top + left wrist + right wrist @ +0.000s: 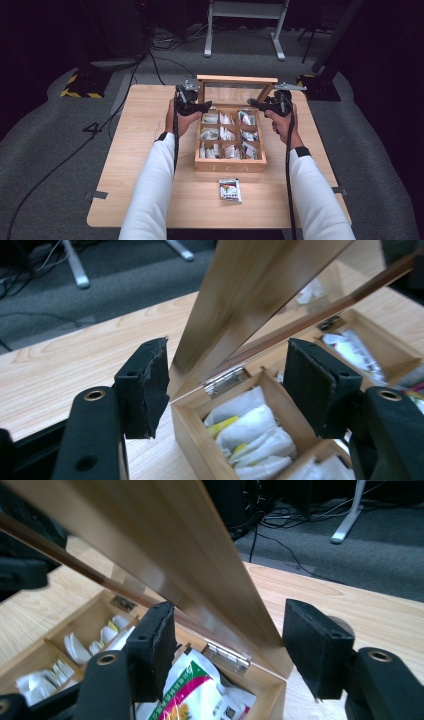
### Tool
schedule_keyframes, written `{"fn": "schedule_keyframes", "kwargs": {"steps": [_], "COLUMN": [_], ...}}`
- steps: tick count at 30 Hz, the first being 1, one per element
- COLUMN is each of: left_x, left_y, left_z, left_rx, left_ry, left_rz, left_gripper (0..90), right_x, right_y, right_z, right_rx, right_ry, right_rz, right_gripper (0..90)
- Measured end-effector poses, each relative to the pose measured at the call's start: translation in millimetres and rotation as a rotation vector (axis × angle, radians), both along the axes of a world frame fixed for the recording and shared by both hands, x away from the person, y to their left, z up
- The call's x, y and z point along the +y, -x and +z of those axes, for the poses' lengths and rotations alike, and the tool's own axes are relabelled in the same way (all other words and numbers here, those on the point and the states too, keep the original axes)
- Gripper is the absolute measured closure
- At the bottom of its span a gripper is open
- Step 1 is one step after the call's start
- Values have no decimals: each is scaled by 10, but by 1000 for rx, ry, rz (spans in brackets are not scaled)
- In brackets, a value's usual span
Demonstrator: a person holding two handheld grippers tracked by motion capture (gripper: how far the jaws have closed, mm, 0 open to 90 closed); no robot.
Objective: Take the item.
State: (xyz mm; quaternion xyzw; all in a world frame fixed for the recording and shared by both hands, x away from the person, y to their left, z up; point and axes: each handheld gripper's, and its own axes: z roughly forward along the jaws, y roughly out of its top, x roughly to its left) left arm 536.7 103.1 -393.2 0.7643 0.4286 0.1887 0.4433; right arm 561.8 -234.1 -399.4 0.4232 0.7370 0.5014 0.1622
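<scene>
**Hinged Tea Box: Lid Frame Between Both Sets of Jaws**

Nearest the high camera, two white-sleeved forearms are seen rising from the near edge of the tabletop [140, 165], a pale wood-grain board with squared corners. Just short of that near edge, a small printed sachet [230, 190] lies flat, apart from the box.

The wooden box [230, 165] stands at the middle of the tabletop, toward its far edge. It is rectangular, of light smooth timber, and is divided by thin slats into compartments packed with white paper tea bags [250, 432] and glossy printed packets [200, 695]. Its lid [237, 79], a flat wooden frame with a clear pane, is raised at the far side on small metal hinges [223, 380].

The left gripper [225, 385] is positioned at the lid's left side rail. Its black foam-faced jaws are parted, with the rail between them and a gap visible at each pad.

The right gripper [227, 647] is positioned at the right side rail. Its jaws likewise stand apart around the rail, without contact.
</scene>
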Motion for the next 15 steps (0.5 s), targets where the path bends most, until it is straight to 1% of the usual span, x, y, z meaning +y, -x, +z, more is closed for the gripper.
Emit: {"fn": "schedule_keyframes", "kwargs": {"steps": [2, 5, 7, 8, 9, 10, 11, 12, 15], "left_x": [21, 48, 78, 96, 118, 131, 152, 163, 184], "left_y": [45, 121, 162, 185, 201, 221, 238, 263, 310], "left_z": [24, 55, 80, 92, 103, 111, 121, 127, 148], "left_rx": [-13, -24, -28, -29, -36, -36, -39, -37, -44], "left_ry": [-9, 6, 9, 11, 3, 6, -1, 4, -16], "left_rz": [-3, -9, -3, -5, -10, -3, -5, -1, -6], "left_gripper": [353, 353, 340, 334, 332, 331, 331, 331, 331], "right_x": [5, -2, -14, -19, -21, -29, -36, -39, -50], "right_y": [35, 88, 121, 136, 152, 174, 195, 220, 306], "right_z": [26, 72, 101, 114, 125, 134, 147, 159, 181], "right_rx": [-9, -12, 2, 7, 7, 2, 1, 1, -15], "right_ry": [22, 19, 10, 15, 29, 30, 37, 50, 74], "right_rz": [2, -2, -3, 6, 17, 24, 29, 36, 50], "right_gripper": [395, 377, 368, 367, 369, 369, 369, 368, 366]}}
